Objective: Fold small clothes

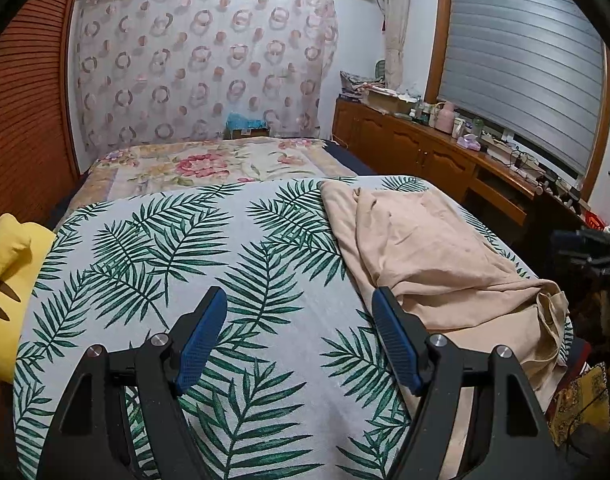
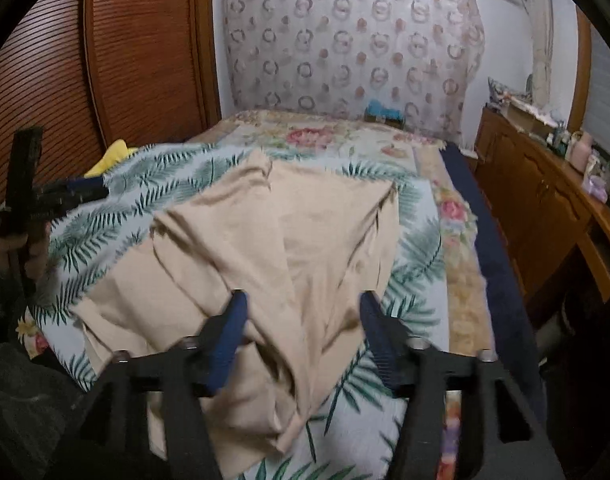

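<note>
Leaf-print bedcover under beige garment, crumpled.

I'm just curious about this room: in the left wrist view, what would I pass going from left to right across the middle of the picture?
Yellow cushion → palm-leaf cloth → beige garment → wooden sideboard.

Bed, wooden sideboard, shuttered window.

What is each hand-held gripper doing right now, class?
Left hand-held gripper: open, holding nothing.
Right hand-held gripper: open above the crumpled beige cloth garment, gripping nothing.
</note>
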